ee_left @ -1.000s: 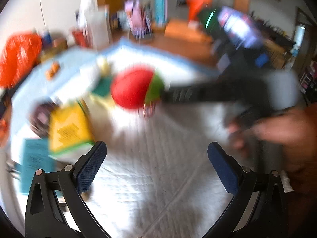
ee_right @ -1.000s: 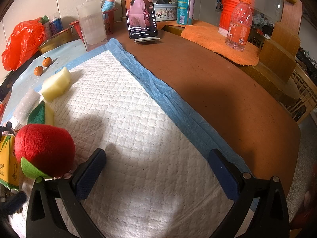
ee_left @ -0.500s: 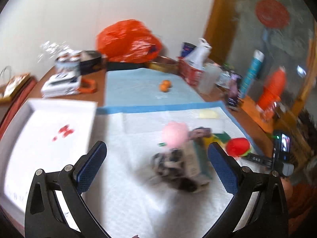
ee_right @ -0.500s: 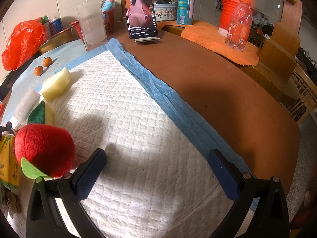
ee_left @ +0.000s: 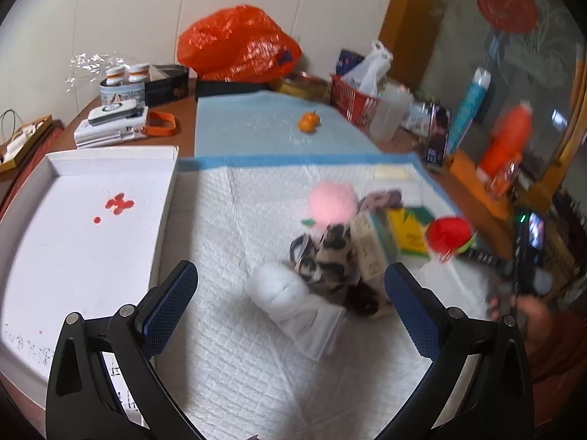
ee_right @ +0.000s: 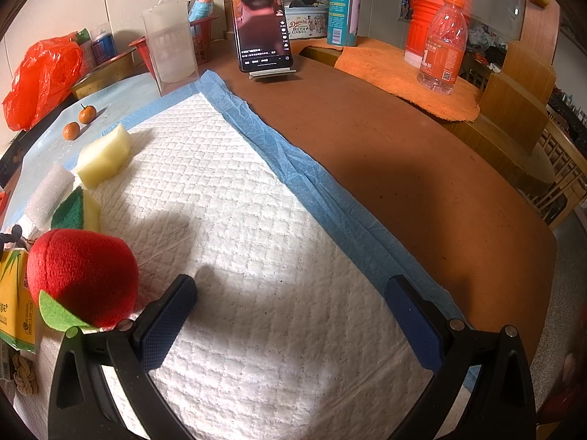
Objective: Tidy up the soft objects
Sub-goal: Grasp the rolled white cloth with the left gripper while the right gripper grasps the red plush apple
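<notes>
Left wrist view: left tongs (ee_left: pixel 291 306) spread wide and empty above the white quilted pad (ee_left: pixel 234 348), framing a cluster of soft things at mid-pad. Rolled white cloth (ee_left: pixel 284 295) nearest the tips, touching a leopard-print fabric piece (ee_left: pixel 326 258); pink plush (ee_left: pixel 332 201) just behind, blurred. Cardboard packet (ee_left: pixel 372 245) leaning against the fabric, yellow packet (ee_left: pixel 409 233) beside it, red plush apple (ee_left: pixel 449 234) at the cluster's right end. Shallow white tray (ee_left: pixel 110 154) lying along the pad's left edge, bare but for a few red spots, its raised rim just beside the pad. Wide open stretch of pad between tray and cluster. Blue mat (ee_left: pixel 253 124) beyond, carrying 2 small oranges (ee_left: pixel 309 121); orange plastic bag (ee_left: pixel 238 46) by the wall.

Right wrist view: right tongs (ee_right: pixel 291 317) likewise parted, holding nothing, hanging over bare pad (ee_right: pixel 256 256) with the red plush apple (ee_right: pixel 82 275) just left of the left finger, apart from it. Green-backed sponge (ee_right: pixel 75 212), white foam block (ee_right: pixel 47 194) and pale yellow foam block (ee_right: pixel 104 156) lined up along the pad's far-left side. Blue border strip (ee_right: pixel 312 187) marking the pad's right edge, then clear brown bench (ee_right: pixel 422 168) out to its curved rim. Phone on a stand (ee_right: pixel 262 27) and orange drink bottle (ee_right: pixel 442 44) well back.
</notes>
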`<state>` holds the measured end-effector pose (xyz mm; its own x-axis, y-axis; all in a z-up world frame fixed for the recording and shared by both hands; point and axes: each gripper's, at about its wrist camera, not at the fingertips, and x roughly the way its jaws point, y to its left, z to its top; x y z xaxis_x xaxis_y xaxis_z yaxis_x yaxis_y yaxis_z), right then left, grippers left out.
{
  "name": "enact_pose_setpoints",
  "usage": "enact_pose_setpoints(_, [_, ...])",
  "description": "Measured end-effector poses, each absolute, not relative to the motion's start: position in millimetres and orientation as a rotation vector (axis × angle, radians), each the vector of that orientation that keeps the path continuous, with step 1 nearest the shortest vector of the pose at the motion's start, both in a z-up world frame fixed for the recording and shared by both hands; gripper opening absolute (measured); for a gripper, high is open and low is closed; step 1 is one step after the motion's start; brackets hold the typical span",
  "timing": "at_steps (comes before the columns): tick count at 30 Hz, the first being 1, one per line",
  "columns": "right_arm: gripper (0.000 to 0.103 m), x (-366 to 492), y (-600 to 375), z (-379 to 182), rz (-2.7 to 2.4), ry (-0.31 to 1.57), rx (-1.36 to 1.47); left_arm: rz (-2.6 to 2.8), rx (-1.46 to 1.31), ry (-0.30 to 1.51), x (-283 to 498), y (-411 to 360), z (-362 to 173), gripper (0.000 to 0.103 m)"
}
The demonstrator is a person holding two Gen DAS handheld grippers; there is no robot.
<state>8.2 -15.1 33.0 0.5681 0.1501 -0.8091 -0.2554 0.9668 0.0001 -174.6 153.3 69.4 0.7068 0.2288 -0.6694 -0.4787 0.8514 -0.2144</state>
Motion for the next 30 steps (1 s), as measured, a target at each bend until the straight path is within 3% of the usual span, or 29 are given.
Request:
enact_pose_setpoints(11, [0.103, 8.2, -15.0, 33.0, 0.239, 0.937, -0.122, 0.380, -0.331, 0.784, -149.2, 139.8, 52.4, 0.103])
enact_pose_setpoints(14, [0.103, 8.2, -15.0, 33.0, 0.239, 0.937, -0.122, 0.457, -0.435, 0.845, -144.3, 159.6, 37.8, 0.102])
enact_pose_setpoints(17, [0.103, 8.2, -15.0, 33.0, 0.239, 0.937, -0.122, 0.490, -0.495, 0.907, -134.9, 165.6, 24.0, 0.091])
enact_pose_setpoints(19, [0.103, 8.2, -15.1, 33.0, 0.239, 0.937, -0.121, 0.478, -0.497, 0.944, -128.1, 160.9, 16.3, 0.074])
enact_pose_setpoints(24, [0.103, 6.6, -24.4, 37.1, 0.315, 0.931, -0.063, 0.483, -0.455, 0.938, -126.2, 152.4, 12.4, 0.057])
enact_pose_setpoints(30, [0.103, -21.0, -49.3, 68.9, 0.530, 0.794, 0.016, 0.454, -0.470, 0.903, -135.9, 152.7, 13.0, 0.052])
